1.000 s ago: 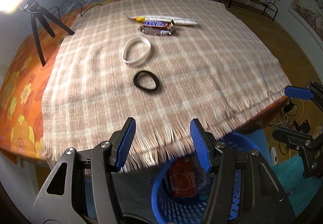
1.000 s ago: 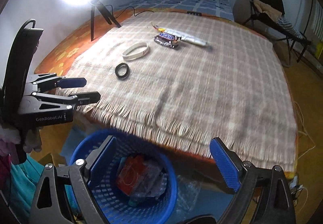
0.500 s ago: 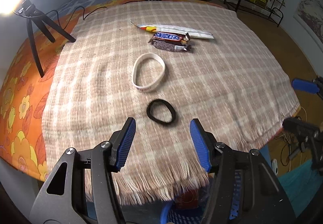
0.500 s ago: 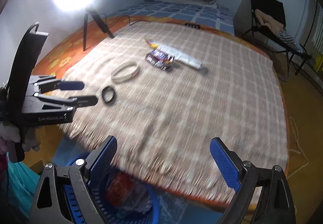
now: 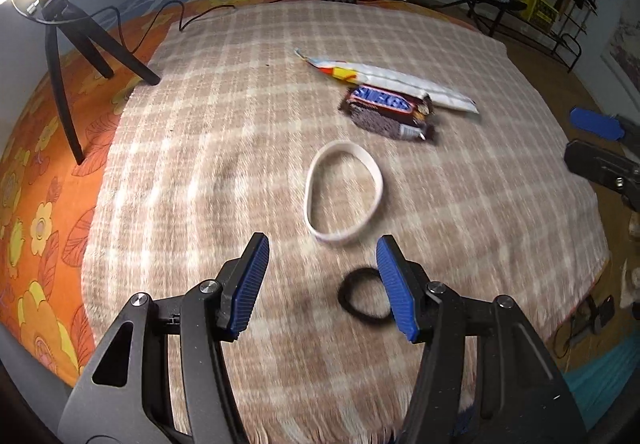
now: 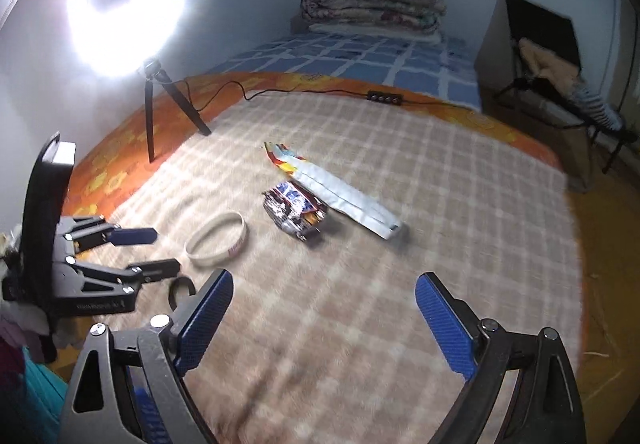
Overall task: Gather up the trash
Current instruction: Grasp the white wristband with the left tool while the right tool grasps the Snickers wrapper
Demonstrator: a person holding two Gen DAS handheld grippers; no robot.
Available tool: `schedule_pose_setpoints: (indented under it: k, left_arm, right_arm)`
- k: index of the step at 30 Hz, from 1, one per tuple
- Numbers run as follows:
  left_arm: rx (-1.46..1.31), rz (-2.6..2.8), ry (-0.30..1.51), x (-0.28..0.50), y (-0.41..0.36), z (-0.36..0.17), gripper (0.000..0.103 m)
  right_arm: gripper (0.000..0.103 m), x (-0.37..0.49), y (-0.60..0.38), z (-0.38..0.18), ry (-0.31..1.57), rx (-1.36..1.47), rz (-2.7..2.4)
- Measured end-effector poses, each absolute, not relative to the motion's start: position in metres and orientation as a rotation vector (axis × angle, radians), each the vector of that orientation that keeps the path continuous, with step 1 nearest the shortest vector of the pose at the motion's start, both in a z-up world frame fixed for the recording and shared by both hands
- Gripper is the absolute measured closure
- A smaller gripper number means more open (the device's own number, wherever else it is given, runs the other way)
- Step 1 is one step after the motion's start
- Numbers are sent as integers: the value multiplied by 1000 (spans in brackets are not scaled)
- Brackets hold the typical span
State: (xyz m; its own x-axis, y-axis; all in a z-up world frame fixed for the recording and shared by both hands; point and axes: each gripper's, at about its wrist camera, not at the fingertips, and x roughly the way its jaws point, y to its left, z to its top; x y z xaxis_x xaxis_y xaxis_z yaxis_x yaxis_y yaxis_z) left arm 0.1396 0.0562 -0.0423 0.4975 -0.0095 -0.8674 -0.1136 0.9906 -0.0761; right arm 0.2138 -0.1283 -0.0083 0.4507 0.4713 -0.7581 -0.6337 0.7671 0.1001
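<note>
Bed blanket (image 5: 200, 164) ahead: both tools spread, empty. Left tool (image 5: 320, 284) hangs over the black band (image 5: 362, 300); Snickers wrapper (image 5: 386, 110) lies beyond the white band (image 5: 344, 196). Best straddle it, then squeeze.

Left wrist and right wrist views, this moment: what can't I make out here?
- Black band: left wrist view, its right side hidden behind a finger of the left gripper; right wrist view, mostly covered by both grippers' fingers.
- Snickers wrapper: right wrist view, print blurred; whether it is empty cannot be told.
- White wristband: lettering too small.
- Long white wrapper: label unreadable.
- Trash basket: only blue slivers at the bottom edges.
</note>
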Motion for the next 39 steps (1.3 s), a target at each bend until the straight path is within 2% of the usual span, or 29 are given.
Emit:
schedule_pose_setpoints:
  k: [5, 7, 8, 9, 13, 16, 18, 23, 29, 34, 36, 39]
  left_arm:
    - [-136, 73, 1057, 157, 63, -48, 46]
    - [-158, 73, 1072, 165, 68, -54, 57]
    - [-168, 74, 1083, 168, 70, -57, 63]
    - [-178, 72, 1091, 171, 72, -60, 63]
    - [-169, 69, 1103, 179, 73, -68, 65]
    - [-140, 73, 1098, 183, 70, -70, 68]
    - [-125, 83, 1094, 186, 69, -70, 79]
    - [-67, 96, 1086, 194, 63, -71, 95]
    - [-48, 99, 1077, 193, 62, -70, 100]
    - [-71, 109, 1061, 187, 68, -64, 101]
    - [-75, 114, 1052, 185, 71, -61, 102]
    - [-76, 118, 1042, 185, 74, -57, 102]
  right_arm:
    - [19, 240, -114, -23, 940, -146, 726]
    - [22, 249, -107, -31, 963, -134, 735]
    - [27, 252, -105, -33, 973, -126, 737]
    - [32, 258, -102, -37, 989, -111, 746]
    - [33, 275, -95, -51, 1042, -57, 760]
    - [37, 284, -90, -59, 1062, -42, 766]
    - [41, 290, -87, -64, 1077, -30, 767]
    - [43, 302, -80, -75, 1110, 17, 768]
    - [46, 308, -68, -80, 1115, 15, 758]
    - [62, 312, -63, -87, 1128, 22, 746]
    - [77, 311, -61, -87, 1121, 17, 742]
    - [91, 309, -59, -87, 1117, 4, 743]
